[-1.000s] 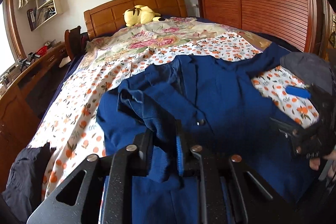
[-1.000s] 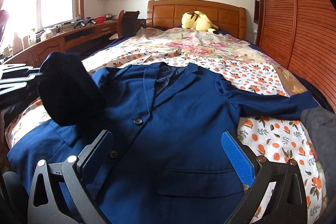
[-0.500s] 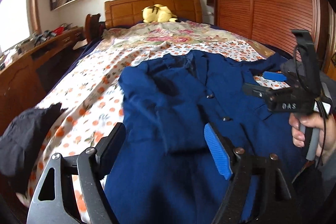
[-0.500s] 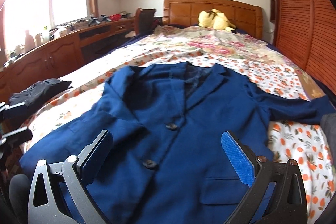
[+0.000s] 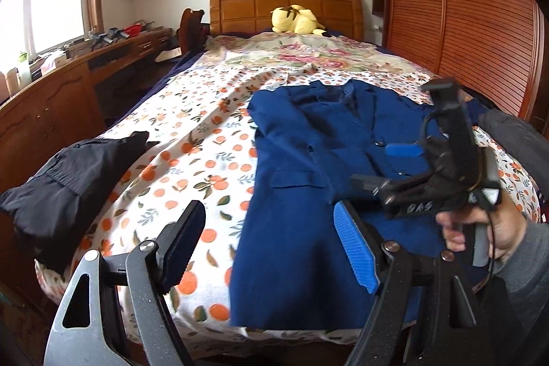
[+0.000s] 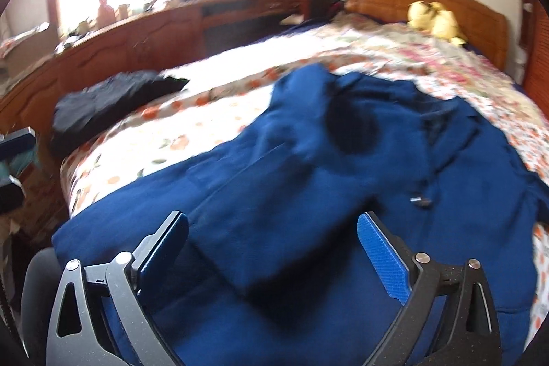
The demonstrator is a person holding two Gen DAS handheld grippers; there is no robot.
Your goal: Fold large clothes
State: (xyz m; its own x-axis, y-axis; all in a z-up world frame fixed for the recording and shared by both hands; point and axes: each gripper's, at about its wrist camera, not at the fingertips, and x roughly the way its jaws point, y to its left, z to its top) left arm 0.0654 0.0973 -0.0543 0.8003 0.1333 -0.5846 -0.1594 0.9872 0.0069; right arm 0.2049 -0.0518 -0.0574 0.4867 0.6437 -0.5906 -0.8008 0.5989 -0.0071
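So, blue jacket (image 5: 302,167) flat on bed (image 5: 192,139), left sleeve folded over. Left gripper (image 5: 271,246) jaws wide, empty; right gripper (image 6: 274,249) jaws closing, nothing gripped.

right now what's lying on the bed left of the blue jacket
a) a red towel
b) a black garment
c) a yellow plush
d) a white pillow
b: the left wrist view shows a black garment bunched at the bed's left edge, apart from the blue jacket, with bare orange-print sheet between them; the yellow plush sits up by the headboard instead.
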